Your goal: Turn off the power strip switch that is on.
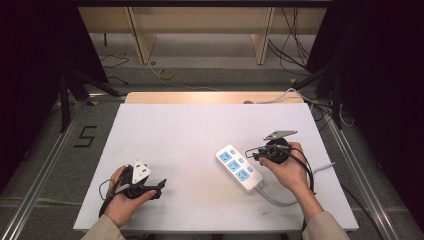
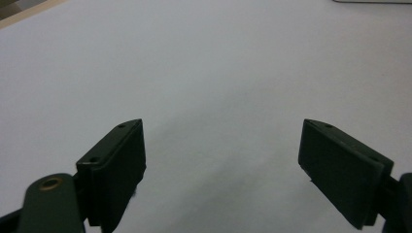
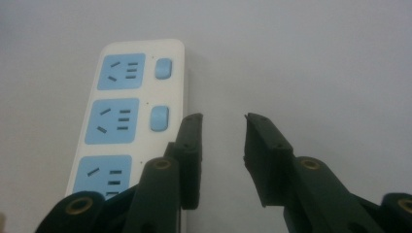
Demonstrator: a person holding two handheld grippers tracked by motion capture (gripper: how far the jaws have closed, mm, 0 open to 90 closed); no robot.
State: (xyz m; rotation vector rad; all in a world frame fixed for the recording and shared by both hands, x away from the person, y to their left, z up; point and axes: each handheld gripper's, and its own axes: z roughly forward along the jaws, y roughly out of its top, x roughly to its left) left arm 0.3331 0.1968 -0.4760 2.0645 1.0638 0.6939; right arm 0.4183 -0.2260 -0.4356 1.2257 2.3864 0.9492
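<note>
White power strip with three blue sockets, lying flat on the white bench at about 4 o'clock from its middle, cable leaving toward 5 o'clock. Right gripper just beside the strip at its 3 o'clock, jaws apart, nothing between. Left gripper at 8 o'clock, jaws spread wide over bare bench. Floor mark "5" at 9 o'clock.
</note>
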